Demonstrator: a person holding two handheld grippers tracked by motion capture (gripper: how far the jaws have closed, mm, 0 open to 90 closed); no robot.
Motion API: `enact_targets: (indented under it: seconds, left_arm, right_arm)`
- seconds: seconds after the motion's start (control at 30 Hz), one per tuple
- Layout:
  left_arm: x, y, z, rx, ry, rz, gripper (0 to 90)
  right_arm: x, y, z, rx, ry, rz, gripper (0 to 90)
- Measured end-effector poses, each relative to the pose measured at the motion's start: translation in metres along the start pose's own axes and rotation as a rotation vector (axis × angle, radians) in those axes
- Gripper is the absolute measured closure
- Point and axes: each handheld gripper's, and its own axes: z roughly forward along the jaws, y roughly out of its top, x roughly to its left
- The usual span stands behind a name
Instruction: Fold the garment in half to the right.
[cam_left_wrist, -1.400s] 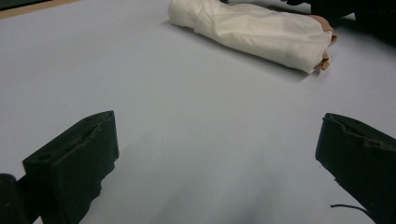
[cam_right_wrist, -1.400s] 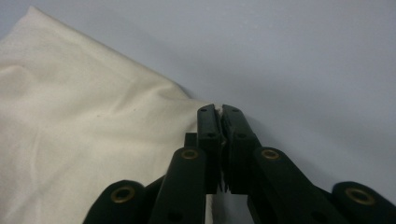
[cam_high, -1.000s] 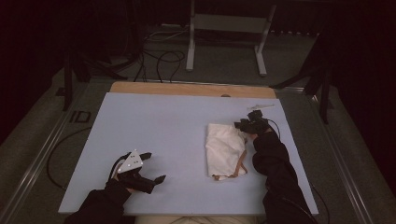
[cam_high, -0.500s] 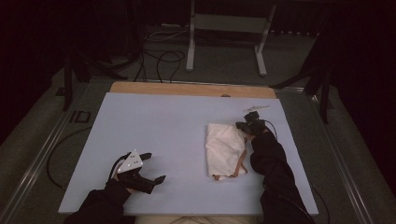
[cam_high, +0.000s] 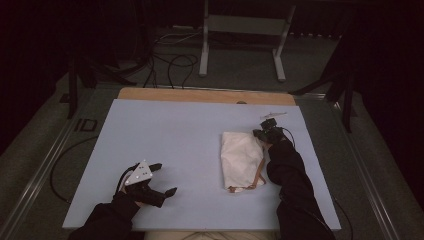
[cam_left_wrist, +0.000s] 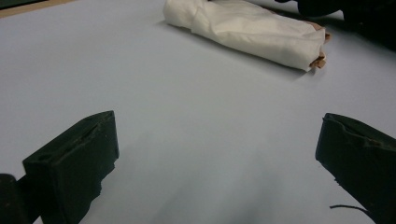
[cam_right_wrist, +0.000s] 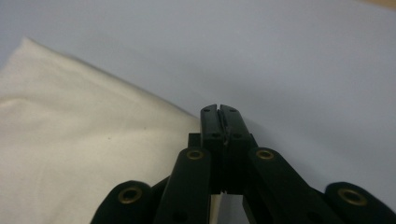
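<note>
A cream cloth (cam_high: 241, 157) with a brown strap (cam_high: 252, 184) at its near end lies folded on the pale blue table (cam_high: 170, 135), right of centre. My right gripper (cam_high: 260, 134) sits at the cloth's far right corner. In the right gripper view its jaws (cam_right_wrist: 219, 112) are pressed together at the corner of the cloth (cam_right_wrist: 70, 135), which runs in under them. My left gripper (cam_high: 165, 178) rests near the table's front left, open and holding nothing. In the left gripper view (cam_left_wrist: 217, 126) the cloth (cam_left_wrist: 252, 30) lies far ahead.
A wooden strip (cam_high: 200, 95) borders the table's far edge. A small pale object (cam_high: 273, 115) lies just beyond the right gripper. On the floor behind stand metal frame legs (cam_high: 205, 45) and loose cables (cam_high: 170, 62). Dark sleeves come in from the bottom edge.
The right gripper has shifted slightly along the cloth's far corner, and the cloth's top edge now lies straighter and flatter. The left gripper has not moved.
</note>
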Motion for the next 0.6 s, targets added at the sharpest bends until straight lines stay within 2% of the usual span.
enact_targets:
  seconds: [0.4, 0.6]
  left_arm:
    - [0.001, 0.000, 0.000, 0.007, 0.004, 0.001, 0.5]
    - [0.000, 0.000, 0.000, 0.002, 0.005, 0.002, 0.5]
  right_arm:
    - [0.002, -0.001, 0.002, 0.011, -0.010, -0.006, 88.9]
    - [0.007, 0.006, -0.011, -0.025, 0.010, -0.020, 74.0]
